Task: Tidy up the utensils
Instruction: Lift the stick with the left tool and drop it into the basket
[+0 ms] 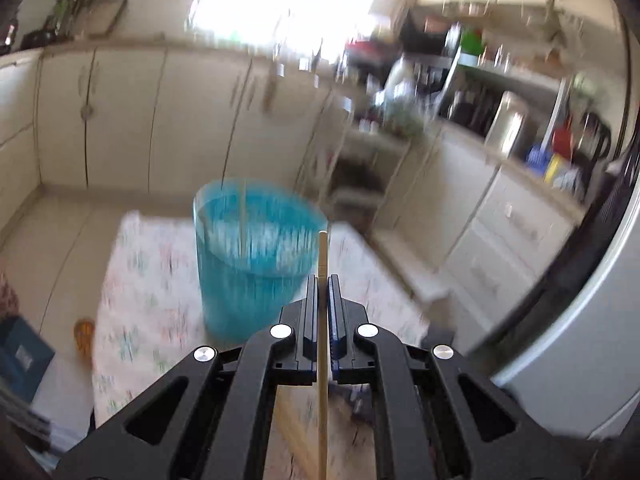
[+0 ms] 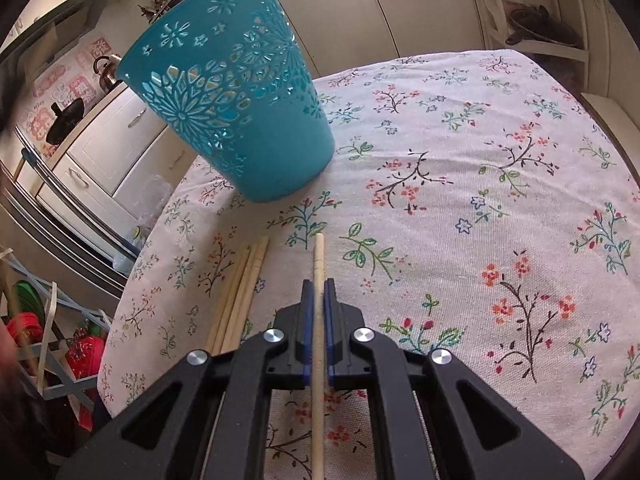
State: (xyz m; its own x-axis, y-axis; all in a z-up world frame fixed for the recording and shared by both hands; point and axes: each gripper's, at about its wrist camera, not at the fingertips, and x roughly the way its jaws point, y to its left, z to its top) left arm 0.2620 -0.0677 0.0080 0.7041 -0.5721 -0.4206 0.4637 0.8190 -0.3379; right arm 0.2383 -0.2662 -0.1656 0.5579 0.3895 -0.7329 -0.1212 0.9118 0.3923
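Item one, your left gripper [image 1: 322, 280]: jaws clamped on one wooden chopstick [image 1: 323, 256], tip pointing to twelve o'clock. Item two, your right gripper [image 2: 319, 284]: jaws pinched on a second chopstick [image 2: 319, 256], low over the floral tablecloth [image 2: 460, 184]. Item three: loose chopsticks [image 2: 244, 292] on the cloth at nine o'clock of it. Item four: blue perforated basket [image 2: 228, 92], upright at eleven o'clock, holding one pale stick [image 1: 242, 216]; the rest of its contents are blurred.

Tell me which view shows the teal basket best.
The right wrist view: the teal basket is sharp there, its cut-out flower pattern and base on the tablecloth clear. The left wrist view shows it blurred, from above its rim, with a stick inside.
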